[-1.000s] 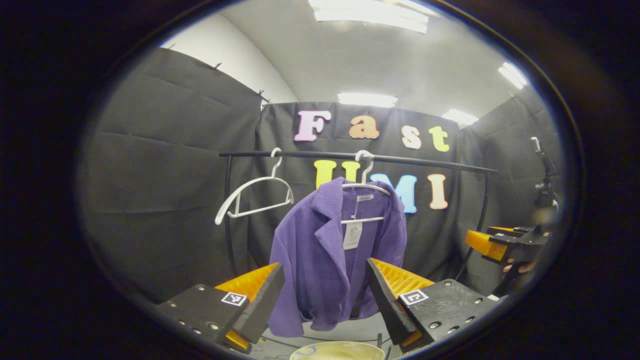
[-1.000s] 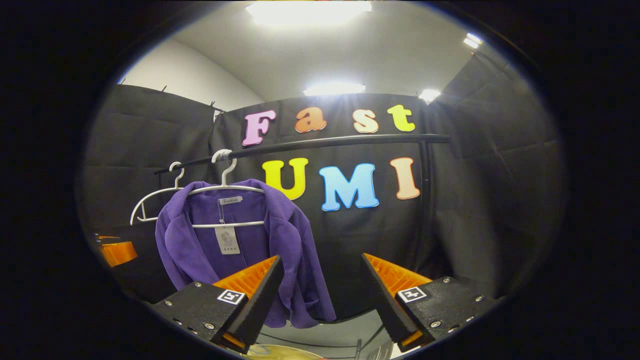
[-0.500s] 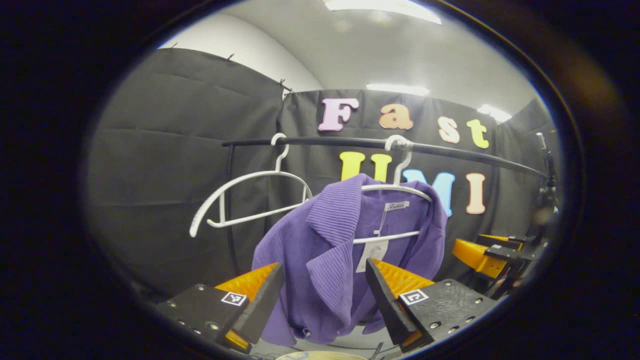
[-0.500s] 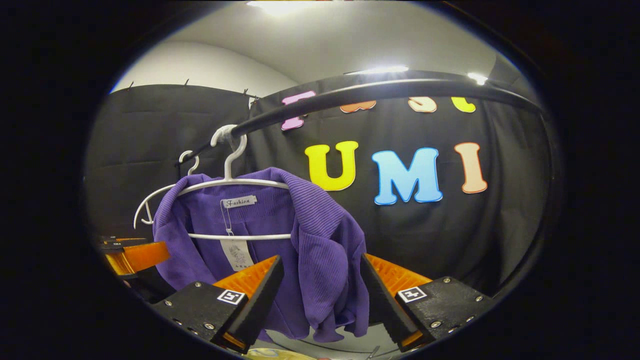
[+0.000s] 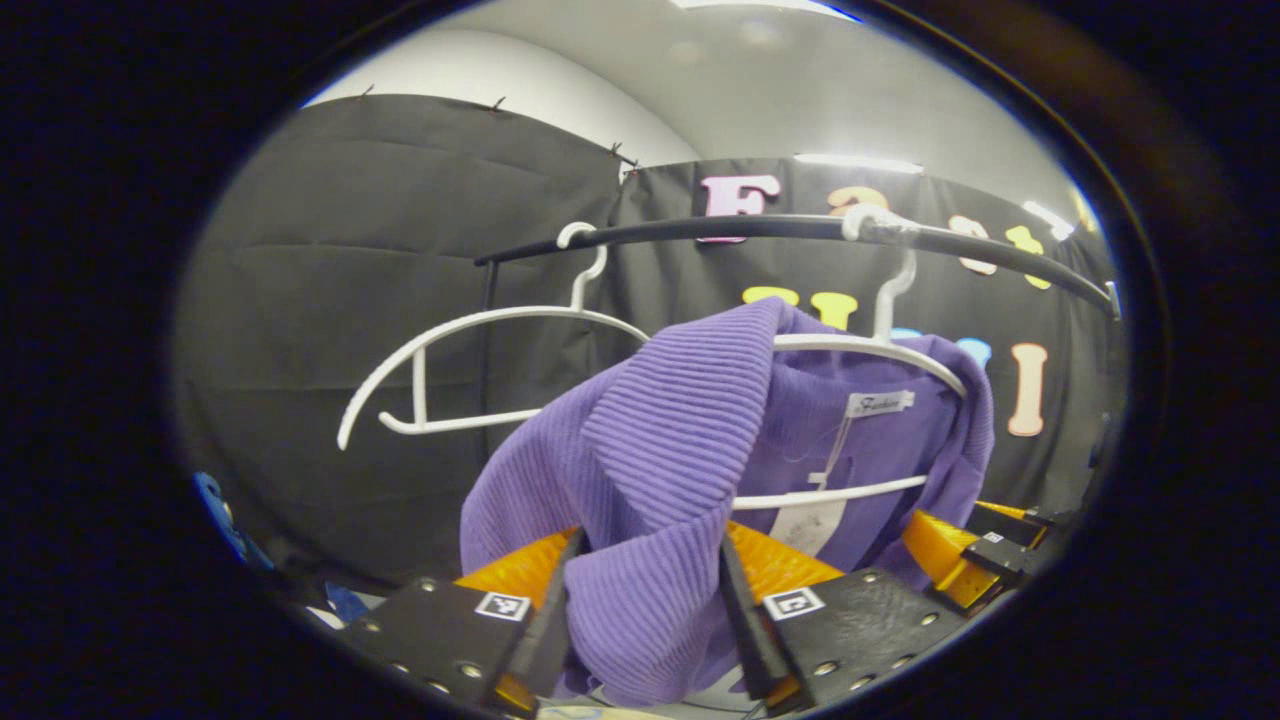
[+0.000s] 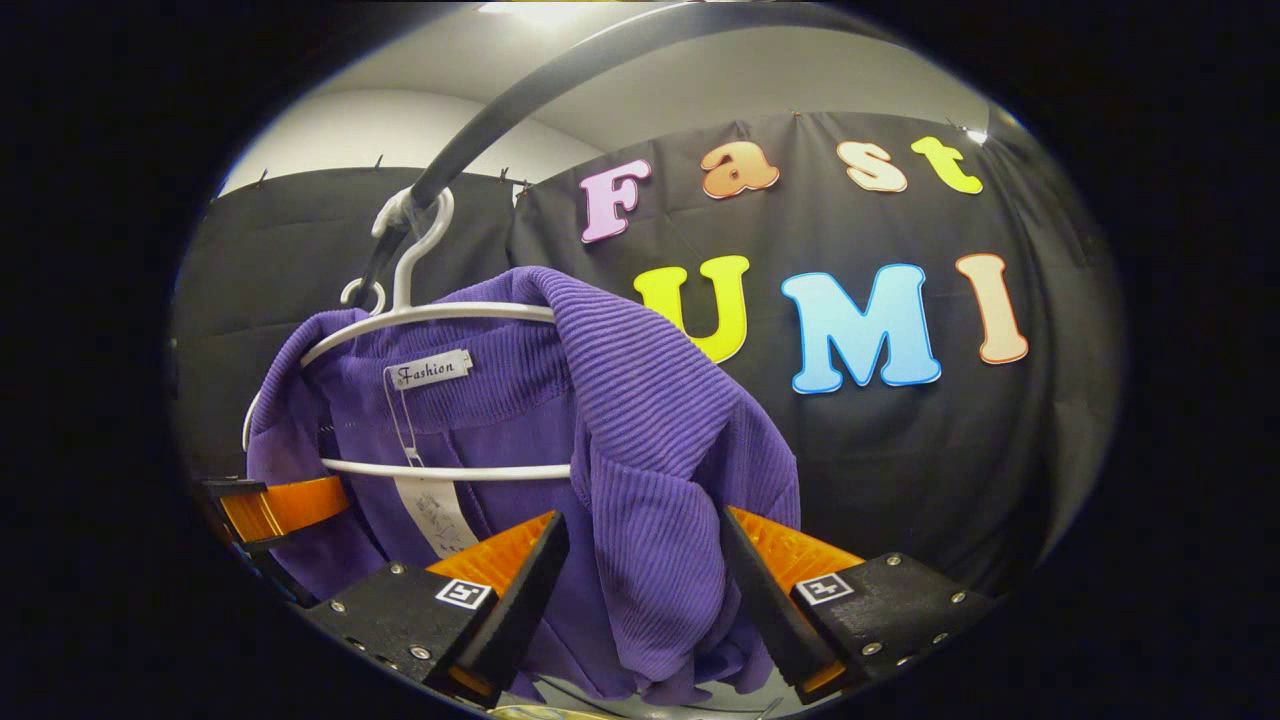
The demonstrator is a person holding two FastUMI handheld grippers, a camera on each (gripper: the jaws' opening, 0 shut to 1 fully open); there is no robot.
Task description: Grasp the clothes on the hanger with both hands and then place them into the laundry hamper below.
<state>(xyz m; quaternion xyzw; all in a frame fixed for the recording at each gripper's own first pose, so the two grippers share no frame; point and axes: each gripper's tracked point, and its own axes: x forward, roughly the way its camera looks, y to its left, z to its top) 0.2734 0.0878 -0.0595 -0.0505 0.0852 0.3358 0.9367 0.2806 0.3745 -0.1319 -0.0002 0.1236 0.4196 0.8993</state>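
Observation:
A purple ribbed jacket (image 5: 680, 430) hangs on a white hanger (image 5: 870, 345) from the black rail (image 5: 760, 228). My left gripper (image 5: 648, 540) is open, its jaws narrowed around the jacket's front lapel fold, which fills the gap between them. In the right gripper view the same jacket (image 6: 640, 400) hangs close up, and my right gripper (image 6: 640, 520) stands open with the other shoulder and front fold between its fingers. The right gripper (image 5: 950, 550) also shows past the jacket's far side, and the left gripper (image 6: 285, 505) shows at the jacket's left edge.
An empty white hanger (image 5: 480, 325) hangs on the rail to the left of the jacket. The rail (image 6: 520, 100) passes close overhead in the right gripper view. A pale sliver, perhaps the hamper's rim (image 5: 590, 713), lies below the left fingers.
Both grippers have moved forward and up to the jacket, which now sits between each pair of fingers. The left jaws have narrowed a little; the right jaws keep their width.

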